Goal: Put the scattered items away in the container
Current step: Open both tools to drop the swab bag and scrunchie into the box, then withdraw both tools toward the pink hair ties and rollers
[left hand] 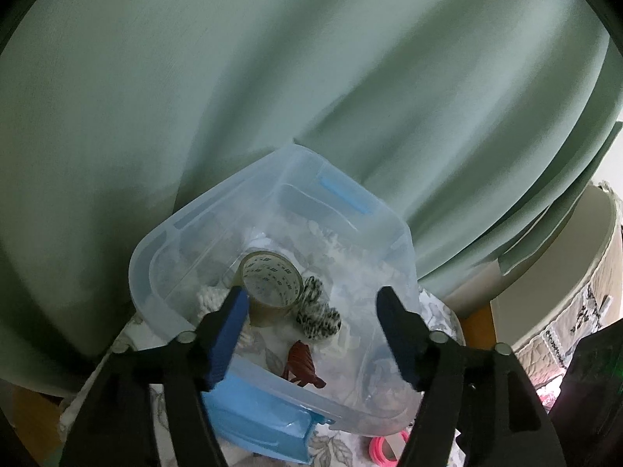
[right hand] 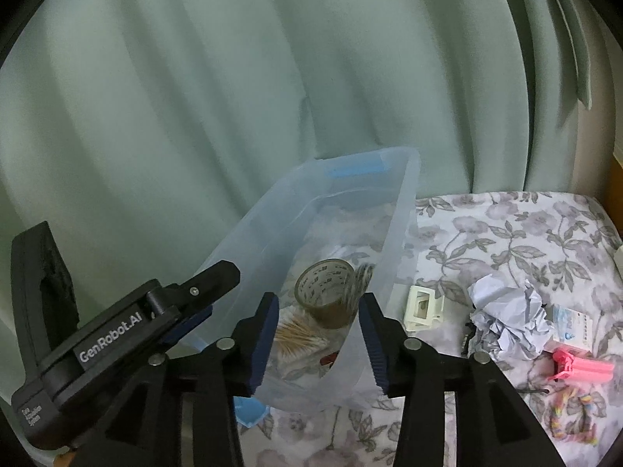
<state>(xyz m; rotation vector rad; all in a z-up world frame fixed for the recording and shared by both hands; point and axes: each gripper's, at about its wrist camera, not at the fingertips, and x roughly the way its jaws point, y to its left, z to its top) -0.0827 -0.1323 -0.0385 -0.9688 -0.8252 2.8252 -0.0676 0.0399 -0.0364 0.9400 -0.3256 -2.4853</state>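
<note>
I see my two grippers, left gripper point(left hand: 311, 334) and right gripper point(right hand: 319, 338), both with jaws apart and holding nothing, above one clear plastic container point(left hand: 218, 210) on the flowered tabletop point(right hand: 506, 225). Inside it I count one tape roll point(left hand: 270, 280), one speckled knitted piece point(left hand: 317, 313) and one red-brown toy point(left hand: 301, 364). To the right, outside, lie one crumpled paper point(right hand: 506, 311), one cream clip point(right hand: 422, 307) and one pink item point(right hand: 580, 366). Far behind hangs a green curtain point(left hand: 272, 58).

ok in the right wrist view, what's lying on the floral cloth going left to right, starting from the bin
clear plastic bin → cream rectangular plastic frame → crumpled white paper ball → pink plastic clip
</note>
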